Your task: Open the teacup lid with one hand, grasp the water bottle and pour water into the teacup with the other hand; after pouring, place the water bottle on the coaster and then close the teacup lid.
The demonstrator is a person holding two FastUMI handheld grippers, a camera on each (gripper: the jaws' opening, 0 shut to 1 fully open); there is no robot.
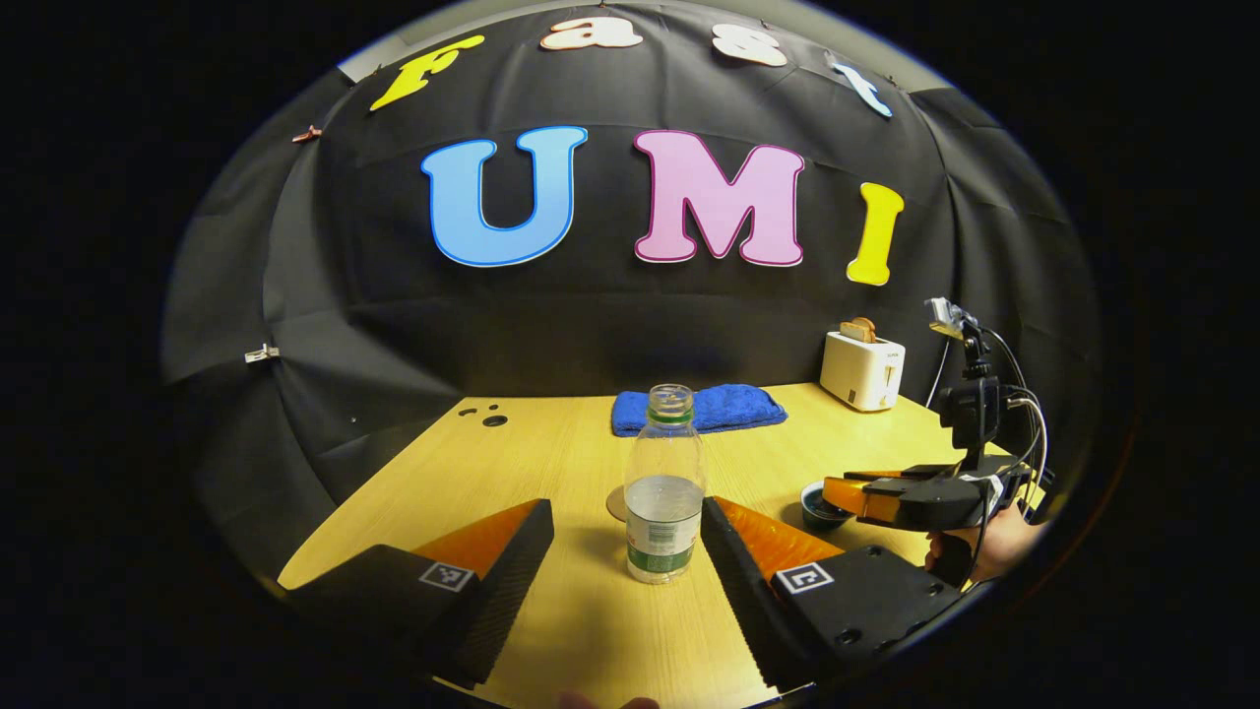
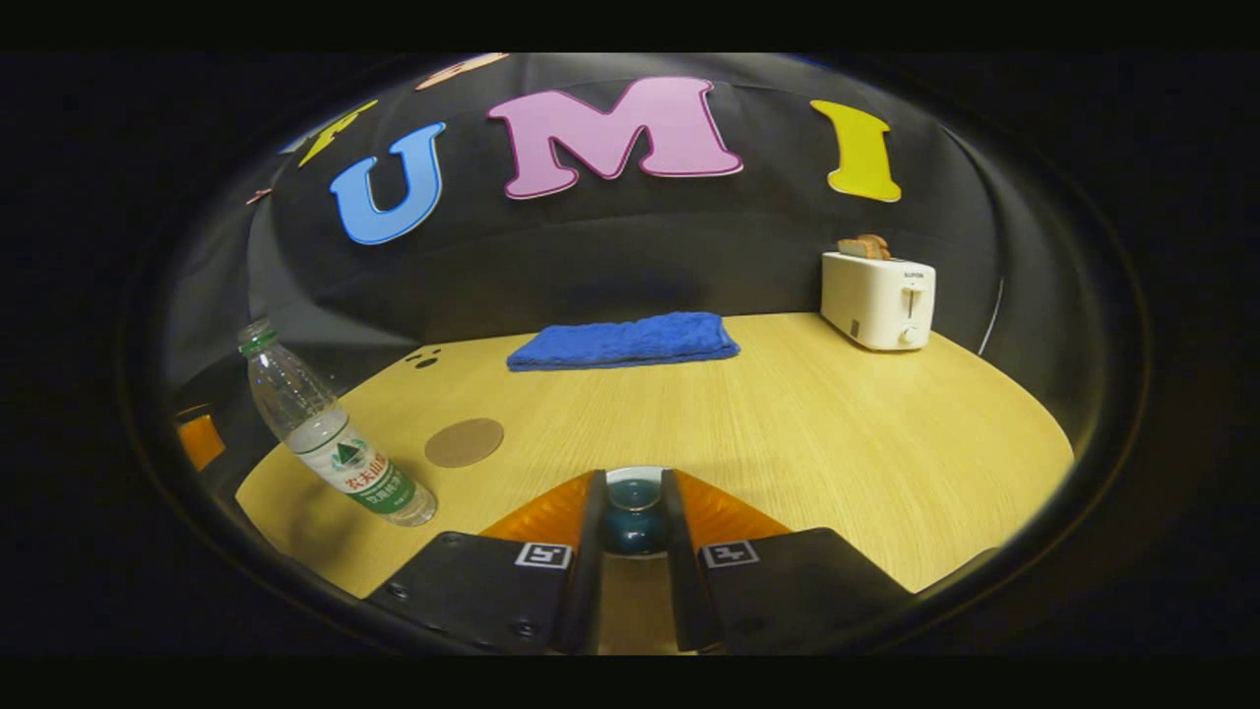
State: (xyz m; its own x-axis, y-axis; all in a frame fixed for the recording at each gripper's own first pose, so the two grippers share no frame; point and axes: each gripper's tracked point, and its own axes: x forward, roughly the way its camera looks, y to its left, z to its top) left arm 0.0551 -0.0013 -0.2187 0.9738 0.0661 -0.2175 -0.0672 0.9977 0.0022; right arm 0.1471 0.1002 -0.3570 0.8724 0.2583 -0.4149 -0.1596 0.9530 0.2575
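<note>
A clear water bottle (image 1: 664,492), uncapped and part full, stands on the wooden table (image 1: 551,463) between the fingers of my left gripper (image 1: 626,506). That gripper is open and its pads sit apart from the bottle. A round cork coaster (image 1: 617,504) lies just behind the bottle. In the right gripper view my right gripper (image 2: 633,484) has both fingers pressed on the dark teal teacup lid (image 2: 633,522), over a white-rimmed cup. The bottle (image 2: 335,448) and coaster (image 2: 464,441) are off to its left. In the left gripper view the right gripper (image 1: 849,489) hovers over the teacup (image 1: 819,507).
A folded blue towel (image 2: 622,341) lies at the back of the table. A white toaster (image 2: 879,298) with bread in it stands at the back right. A hand (image 1: 994,547) holds the right gripper. Small dark holes (image 1: 489,416) mark the table's far left.
</note>
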